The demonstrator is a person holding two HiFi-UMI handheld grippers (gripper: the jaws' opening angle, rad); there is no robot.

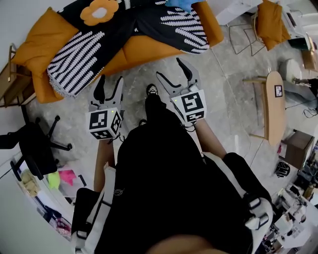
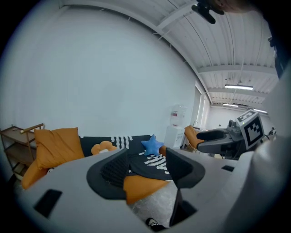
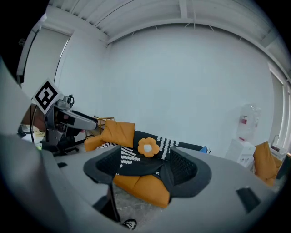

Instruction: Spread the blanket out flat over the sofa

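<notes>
An orange sofa point(image 1: 144, 49) stands ahead of me, with a black blanket point(image 1: 79, 59) with white stripe patterns lying rumpled across it. One end of the blanket hangs over the front left edge. Both grippers hover over the floor in front of the sofa, apart from the blanket. My left gripper point(image 1: 109, 87) is open with nothing between its jaws, and so is my right gripper point(image 1: 173, 69). In the left gripper view the blanket point(image 2: 152, 161) and sofa point(image 2: 141, 186) show between the spread jaws of that gripper point(image 2: 148, 170). The right gripper point(image 3: 143, 168) frames the blanket point(image 3: 136, 164) the same way.
On the sofa lie an orange flower cushion point(image 1: 99, 11), a blue star cushion point(image 1: 181, 4) and a big orange pillow point(image 1: 39, 44). A wooden shelf point(image 1: 12, 79) and a black office chair point(image 1: 35, 146) stand at the left. A wooden side table point(image 1: 276, 106) stands at the right.
</notes>
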